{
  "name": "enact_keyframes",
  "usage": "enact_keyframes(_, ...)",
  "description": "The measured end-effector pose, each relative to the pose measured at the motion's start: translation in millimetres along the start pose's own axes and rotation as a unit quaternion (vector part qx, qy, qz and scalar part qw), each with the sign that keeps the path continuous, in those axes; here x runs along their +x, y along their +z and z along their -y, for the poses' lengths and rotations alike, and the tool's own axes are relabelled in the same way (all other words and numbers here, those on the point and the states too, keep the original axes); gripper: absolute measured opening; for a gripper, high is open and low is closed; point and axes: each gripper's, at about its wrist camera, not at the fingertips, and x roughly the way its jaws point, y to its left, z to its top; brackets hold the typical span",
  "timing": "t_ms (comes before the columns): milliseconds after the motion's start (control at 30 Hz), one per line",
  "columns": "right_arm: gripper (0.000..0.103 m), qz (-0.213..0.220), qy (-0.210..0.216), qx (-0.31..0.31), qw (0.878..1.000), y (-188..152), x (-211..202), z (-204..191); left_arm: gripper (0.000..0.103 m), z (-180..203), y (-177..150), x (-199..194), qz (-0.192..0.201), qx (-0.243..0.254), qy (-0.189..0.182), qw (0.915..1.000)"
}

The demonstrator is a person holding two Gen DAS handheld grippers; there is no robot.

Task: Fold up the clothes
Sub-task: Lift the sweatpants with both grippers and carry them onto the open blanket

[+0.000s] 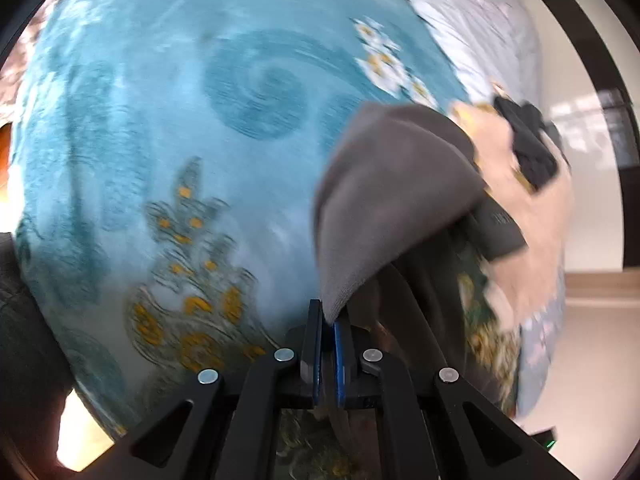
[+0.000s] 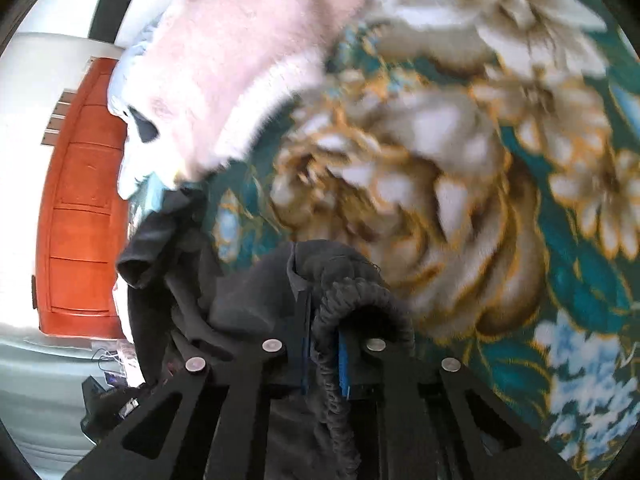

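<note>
My left gripper is shut on the edge of a dark grey garment, which rises to the right above a blue floral blanket. Part of the garment hangs dark below and right of the fingers. My right gripper is shut on the same dark garment, with a braided dark drawstring looped between its blue-padded fingers. The rest of the garment hangs down to the left. Both views are blurred.
A pink fluffy cloth lies on the teal and gold floral blanket. A beige cloth and a small black item lie on the blanket at the right. An orange wooden door stands at the left.
</note>
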Motion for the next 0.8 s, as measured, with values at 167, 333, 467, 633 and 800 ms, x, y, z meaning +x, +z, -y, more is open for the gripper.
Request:
enact_keyframes(167, 0.009, 0.112, 0.023, -0.041, 0.993, 34.0, -69.2, -31.2, 0.006, 46.0, -32.3, 12.1, -0.041, 0.088, -0.023, 0.9950)
enact_keyframes(333, 0.009, 0.177, -0.006, -0.055, 0.983, 69.2, -108.9, -41.5, 0.009, 72.9, -56.4, 31.6, -0.069, 0.154, -0.003, 0.9856)
enact_keyframes(467, 0.009, 0.145, -0.063, -0.044, 0.986, 65.9, -85.2, -18.7, 0.018, 71.3, -48.8, 29.6, -0.078, 0.144, -0.006, 0.9866)
enact_keyframes(633, 0.009, 0.119, -0.057, 0.019, 0.991, 54.2, -63.7, 24.7, 0.060, 99.8, -28.3, 11.5, -0.001, 0.193, 0.040, 0.9803)
enact_keyframes(800, 0.009, 0.107, -0.048, 0.010, 0.993, 60.0, -59.3, 23.9, 0.066, 147.8, -13.6, 33.8, 0.035, 0.273, 0.093, 0.9568)
